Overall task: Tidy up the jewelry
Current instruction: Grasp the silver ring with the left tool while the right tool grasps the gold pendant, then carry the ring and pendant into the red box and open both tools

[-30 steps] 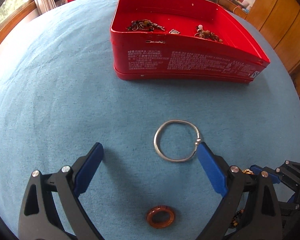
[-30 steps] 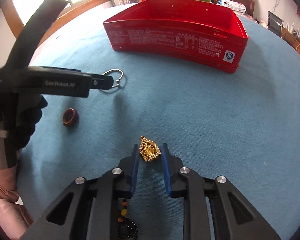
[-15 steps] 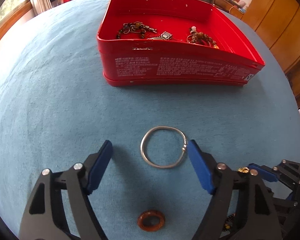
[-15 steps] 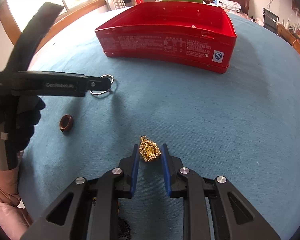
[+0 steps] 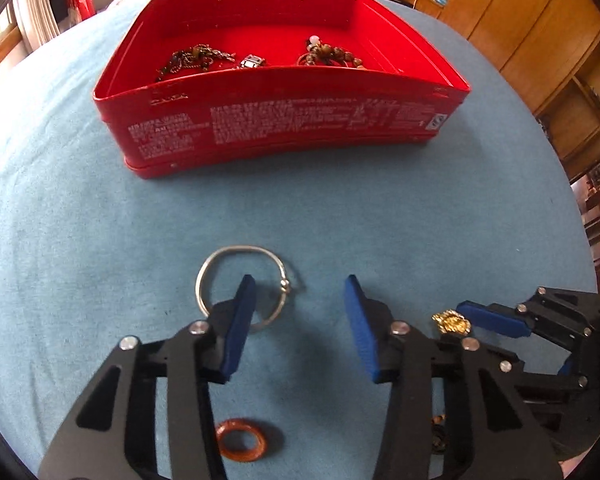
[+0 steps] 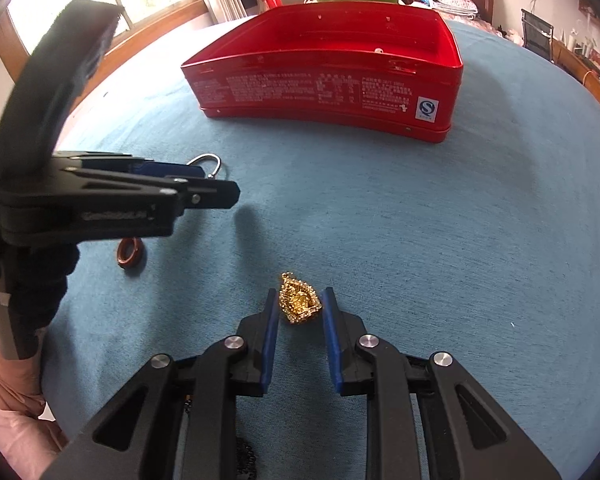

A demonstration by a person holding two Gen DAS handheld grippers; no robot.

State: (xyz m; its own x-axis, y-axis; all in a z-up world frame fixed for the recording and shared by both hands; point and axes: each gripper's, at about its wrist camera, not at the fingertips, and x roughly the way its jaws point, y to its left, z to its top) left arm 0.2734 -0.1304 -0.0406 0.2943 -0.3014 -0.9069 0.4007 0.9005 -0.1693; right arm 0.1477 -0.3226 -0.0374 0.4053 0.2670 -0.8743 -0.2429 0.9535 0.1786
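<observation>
While shutting the left gripper (image 5: 298,285) over one side of the silver bangle (image 5: 240,247), flat on the blue cloth (image 5: 80,240) near the red tin (image 5: 284,128), nothing pinched yet: could slip off thin wire, flick it away. Gripping the gold pendant (image 6: 298,301) tight in the right gripper (image 6: 300,295).

One bangle (image 5: 240,284), one ring (image 5: 241,439), one pendant (image 6: 299,299).
</observation>
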